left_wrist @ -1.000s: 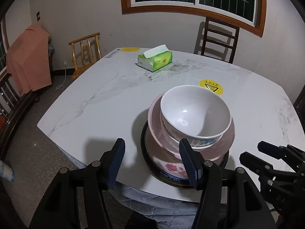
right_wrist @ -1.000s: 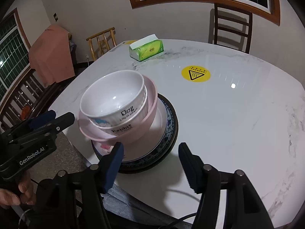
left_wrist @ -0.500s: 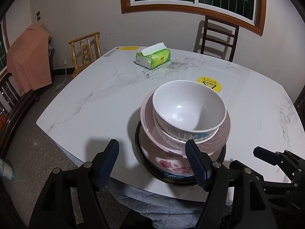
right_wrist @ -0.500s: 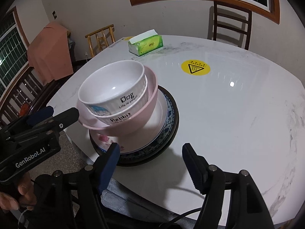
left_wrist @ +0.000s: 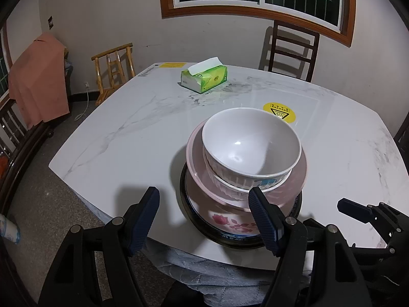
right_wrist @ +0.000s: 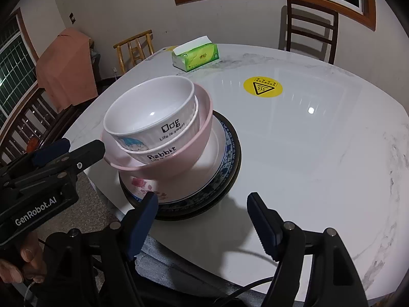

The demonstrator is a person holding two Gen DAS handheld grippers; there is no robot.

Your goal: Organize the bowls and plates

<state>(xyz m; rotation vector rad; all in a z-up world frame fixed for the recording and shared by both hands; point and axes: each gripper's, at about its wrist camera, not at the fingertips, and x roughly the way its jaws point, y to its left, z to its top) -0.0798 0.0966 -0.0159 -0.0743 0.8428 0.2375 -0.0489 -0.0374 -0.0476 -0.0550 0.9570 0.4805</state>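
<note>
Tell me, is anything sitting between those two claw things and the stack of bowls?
Nothing visible. The left hand-held gripper and right hand-held gripper are both open, with only bare table before the stacked bowls.

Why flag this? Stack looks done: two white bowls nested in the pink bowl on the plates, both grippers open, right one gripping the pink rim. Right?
Not quite. The right gripper grips nothing: the right wrist view shows its open fingers short of the pink bowl. The rest stands: white bowls nested, plates underneath, left gripper open.

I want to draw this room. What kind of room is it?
Probably a home dining room: a marble-look table with stacked bowls and plates, a tissue box, and wooden chairs by the wall.
</note>
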